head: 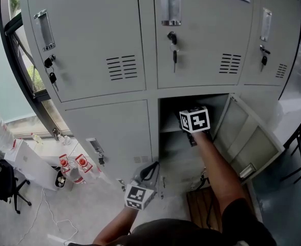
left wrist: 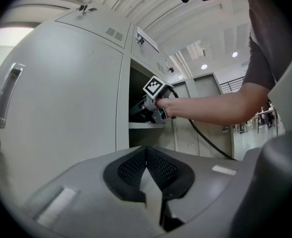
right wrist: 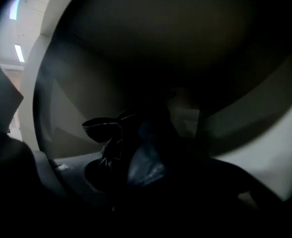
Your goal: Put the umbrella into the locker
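Floor [head: 84,201]: pale grey. Locker bank [head: 114,132] stands directly on it. White cable [head: 63,222] lies loose at left. Brown board [head: 201,209] lies at the lockers' foot.

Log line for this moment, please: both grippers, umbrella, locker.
left gripper: shut, empty, held low | right gripper: shut on umbrella, inside open locker | umbrella: in locker, not yet released

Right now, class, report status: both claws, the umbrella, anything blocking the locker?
Left claw shut, empty, held low. Right claw inside the open locker, gripping the dark umbrella. Door wide open; nothing blocking.
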Available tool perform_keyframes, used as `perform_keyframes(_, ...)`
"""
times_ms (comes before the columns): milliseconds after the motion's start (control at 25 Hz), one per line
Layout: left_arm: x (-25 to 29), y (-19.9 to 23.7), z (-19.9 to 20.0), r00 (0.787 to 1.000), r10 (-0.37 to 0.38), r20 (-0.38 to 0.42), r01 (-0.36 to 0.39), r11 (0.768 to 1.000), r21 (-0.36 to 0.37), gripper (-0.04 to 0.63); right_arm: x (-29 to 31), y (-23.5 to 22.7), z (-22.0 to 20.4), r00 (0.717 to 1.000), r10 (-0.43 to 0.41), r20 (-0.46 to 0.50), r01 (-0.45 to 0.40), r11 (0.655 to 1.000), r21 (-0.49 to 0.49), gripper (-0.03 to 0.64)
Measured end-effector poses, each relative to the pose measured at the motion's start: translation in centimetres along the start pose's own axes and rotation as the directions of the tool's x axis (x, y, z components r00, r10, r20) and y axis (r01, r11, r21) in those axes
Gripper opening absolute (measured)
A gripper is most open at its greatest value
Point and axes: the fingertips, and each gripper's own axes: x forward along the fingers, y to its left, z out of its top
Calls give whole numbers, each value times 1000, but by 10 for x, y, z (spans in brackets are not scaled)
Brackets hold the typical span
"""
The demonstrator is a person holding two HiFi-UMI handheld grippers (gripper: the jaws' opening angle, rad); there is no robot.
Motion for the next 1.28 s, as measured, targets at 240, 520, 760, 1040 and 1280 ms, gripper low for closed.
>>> perform_keyframes(240, 2, 3, 1, 1000, 4, 5, -4, 1000, 1, 5, 18, -9, -5, 996, 10, -88, -11, 1000, -7, 239)
perform_keyframes(520, 6, 5, 0, 1000, 3, 16, -2, 1000, -5, 5, 28, -6, -14, 987, 26, -158, -30, 999, -28, 241)
perform_keyframes(760, 8, 1, -3, 1000, -5, 18, 5, 1000, -22, 5, 34, -3, -22, 975, 34, -218, -47, 997, -56, 247)
perform_keyframes(1040, 4, -3, -4, 1000, -9, 25, 10, 999, -34, 5, 34, 2, -23, 969, 11, -245, -39, 993, -107, 264)
perform_keyframes(1280, -2, -3, -9, 1000, -9, 17, 10, 999, -50, 5, 30, 6, -16, 983, 36, -180, -57, 992, -114, 303)
